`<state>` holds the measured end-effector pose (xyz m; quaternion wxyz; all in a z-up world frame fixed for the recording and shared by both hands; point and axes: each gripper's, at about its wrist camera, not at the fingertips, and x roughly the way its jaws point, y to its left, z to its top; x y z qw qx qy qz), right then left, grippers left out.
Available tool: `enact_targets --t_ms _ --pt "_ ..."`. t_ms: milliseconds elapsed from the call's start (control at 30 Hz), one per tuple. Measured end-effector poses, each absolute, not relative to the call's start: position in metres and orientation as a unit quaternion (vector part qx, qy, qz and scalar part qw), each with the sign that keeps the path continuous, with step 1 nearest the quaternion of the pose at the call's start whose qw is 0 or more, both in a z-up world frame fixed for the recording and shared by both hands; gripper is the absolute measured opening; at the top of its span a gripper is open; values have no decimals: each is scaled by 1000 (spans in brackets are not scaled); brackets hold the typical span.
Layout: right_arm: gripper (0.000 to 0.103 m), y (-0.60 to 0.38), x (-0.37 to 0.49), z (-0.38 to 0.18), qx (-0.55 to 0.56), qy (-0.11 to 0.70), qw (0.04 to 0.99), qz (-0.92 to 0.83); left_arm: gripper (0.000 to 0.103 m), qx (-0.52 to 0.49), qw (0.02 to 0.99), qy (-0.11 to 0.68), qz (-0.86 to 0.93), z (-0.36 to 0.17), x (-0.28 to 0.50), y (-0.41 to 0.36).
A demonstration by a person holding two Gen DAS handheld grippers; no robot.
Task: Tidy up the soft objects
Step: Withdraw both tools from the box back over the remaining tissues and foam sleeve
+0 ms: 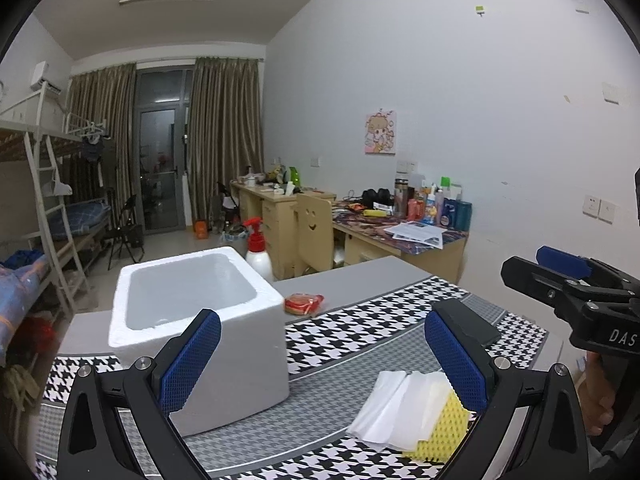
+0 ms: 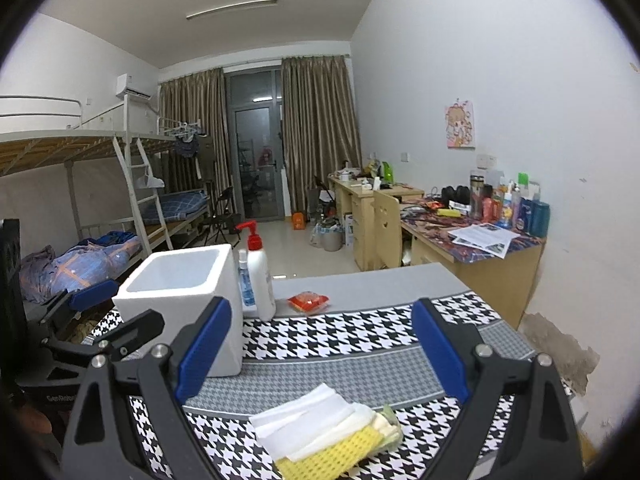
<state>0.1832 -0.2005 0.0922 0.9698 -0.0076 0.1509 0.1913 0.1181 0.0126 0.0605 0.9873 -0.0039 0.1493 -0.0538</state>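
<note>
A pile of soft things (image 1: 400, 412) lies on the houndstooth cloth (image 1: 360, 332): white folded sheets on top of a yellow sponge (image 2: 340, 452). My left gripper (image 1: 322, 316) is open above the table, with the pile just under its right finger and the white foam box (image 1: 192, 320) behind its left finger. The box is open-topped and looks empty. My right gripper (image 2: 321, 306) is also open, held over the pile (image 2: 324, 424), with nothing between its fingers. The foam box (image 2: 188, 292) stands to its left. A red soft packet (image 2: 308, 302) lies behind the cloth.
A white pump bottle with a red top (image 2: 260, 276) and a small blue bottle (image 2: 245, 280) stand right of the box. A black phone (image 1: 472, 320) lies on the cloth at the right. Desks, a chair and bunk beds fill the room beyond the table.
</note>
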Motion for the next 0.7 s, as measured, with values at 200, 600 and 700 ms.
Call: enact_targets --t_ms 200,600,700 --pt "94 -209 179 83 -3 152 972 181 102 1 985 162 -67 47 125 3" --pt "94 -225 175 61 17 167 972 163 102 -8 977 188 -97 27 134 -8" --pt "94 -227 177 53 13 179 970 161 102 2 975 198 -102 19 137 -11"
